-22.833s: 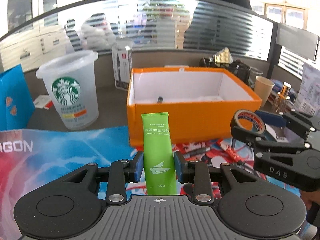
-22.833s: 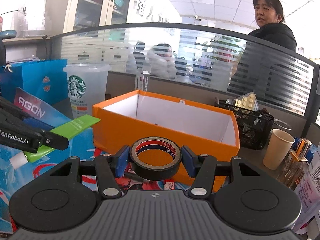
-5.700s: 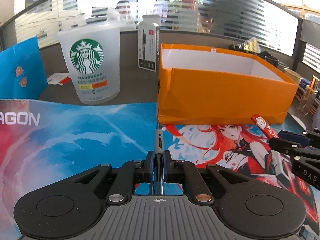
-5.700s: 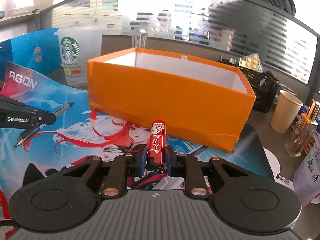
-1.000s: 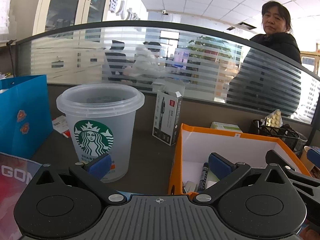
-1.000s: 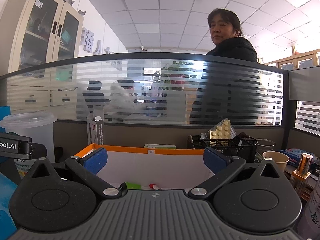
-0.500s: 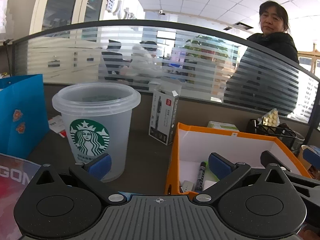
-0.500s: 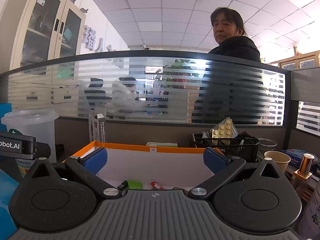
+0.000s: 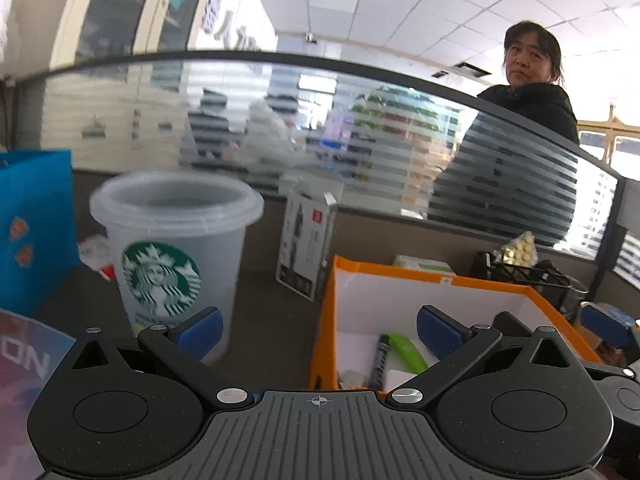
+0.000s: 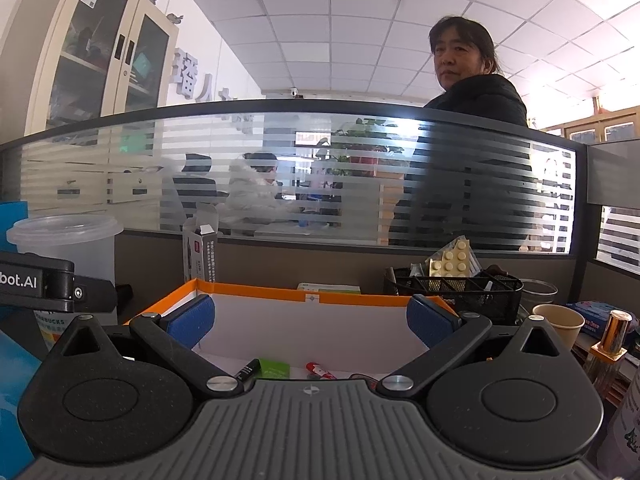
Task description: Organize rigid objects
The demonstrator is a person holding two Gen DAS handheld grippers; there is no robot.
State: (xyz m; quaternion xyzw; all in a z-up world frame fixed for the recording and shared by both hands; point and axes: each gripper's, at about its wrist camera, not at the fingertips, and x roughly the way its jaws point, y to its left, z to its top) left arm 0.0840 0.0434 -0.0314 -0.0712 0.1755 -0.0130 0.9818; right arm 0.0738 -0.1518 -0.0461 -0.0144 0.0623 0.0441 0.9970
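On my left, the clear plastic cup stands outside the box, behind my left gripper, whose blue pads are spread wide with nothing between them. Just right of the cup, the orange box holds what I'm sorting: a black marker lying beside a green tube, both low between my left fingers and slightly past them. I judge the marker light, stiff and a bit slick, best pinched across the middle of its barrel; the tube looks softer, so I'd take it near the flat crimped end. My right gripper is likewise wide apart and empty, hovering above the box's near wall. Below it lie the marker, the tube and a small red piece, too small for me to identify.
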